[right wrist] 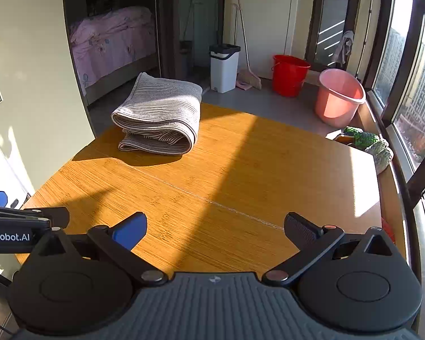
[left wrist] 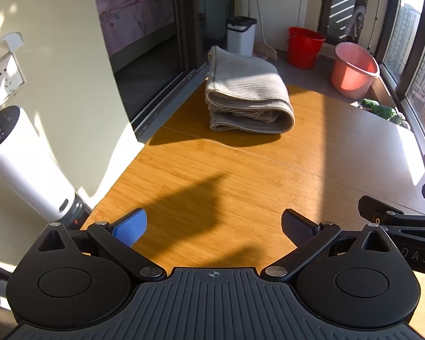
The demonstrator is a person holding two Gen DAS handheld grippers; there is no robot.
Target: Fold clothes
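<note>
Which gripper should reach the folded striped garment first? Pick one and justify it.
Left, probably. The folded striped garment lies almost straight ahead of the left gripper, but off to the left of the right gripper. Both jaws are open.

A home, on a sunlit enclosed balcony beside a bedroom; a bed (right wrist: 110, 36) with pink bedding shows through the sliding door. A red bucket (right wrist: 290, 75), pink basin (right wrist: 338, 99), broom (right wrist: 248, 80) and white bin (right wrist: 223, 68) stand beyond the wooden desk (right wrist: 240, 170); high-rise blocks show through the windows.
</note>
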